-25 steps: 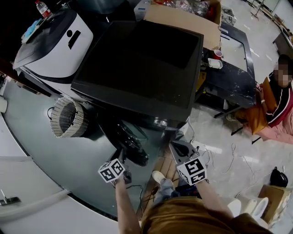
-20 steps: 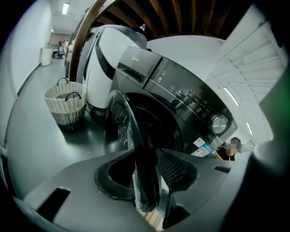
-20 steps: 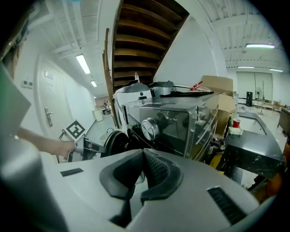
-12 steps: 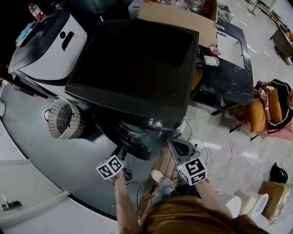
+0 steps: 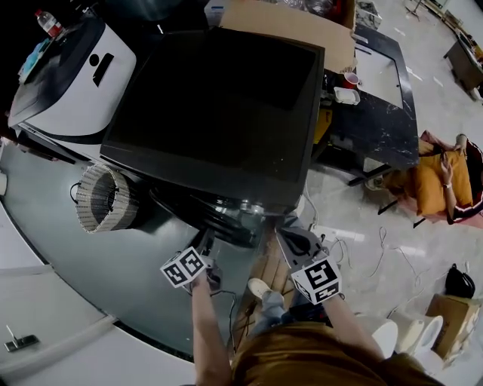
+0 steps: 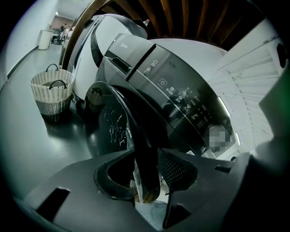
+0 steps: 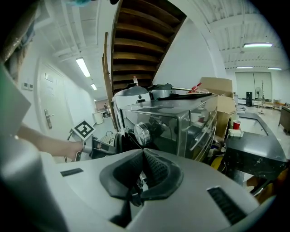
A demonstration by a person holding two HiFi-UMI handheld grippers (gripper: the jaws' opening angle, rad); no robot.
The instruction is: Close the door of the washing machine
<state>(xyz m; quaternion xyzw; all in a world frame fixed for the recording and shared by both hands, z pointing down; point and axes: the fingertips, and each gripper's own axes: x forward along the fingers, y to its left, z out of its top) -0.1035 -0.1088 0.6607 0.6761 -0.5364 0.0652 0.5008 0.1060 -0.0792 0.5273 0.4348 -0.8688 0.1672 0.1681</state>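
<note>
The black washing machine [image 5: 219, 113] fills the middle of the head view. Its round door [image 5: 226, 219] stands ajar, close to the machine's front. My left gripper [image 5: 207, 245] reaches up to the door's edge. In the left gripper view the dark door rim [image 6: 136, 127] runs straight between the jaws of my left gripper [image 6: 147, 163], which have just been opening slightly and still hold the rim. My right gripper [image 5: 294, 237] hangs to the right of the door, apart from it. In its own view my right gripper [image 7: 142, 165] is shut with nothing in it.
A wicker basket [image 5: 106, 197] stands on the floor left of the door, beside a white machine [image 5: 75, 68]. Behind are a cardboard box [image 5: 302, 19] and a black table [image 5: 377, 98] bearing a red cup [image 5: 351, 78]. A person [image 5: 445, 181] sits at right. Cables [image 5: 377, 249] trail across the floor.
The door has swung in toward the machine's front, and my left gripper has travelled with it. My right gripper has kept its place.
</note>
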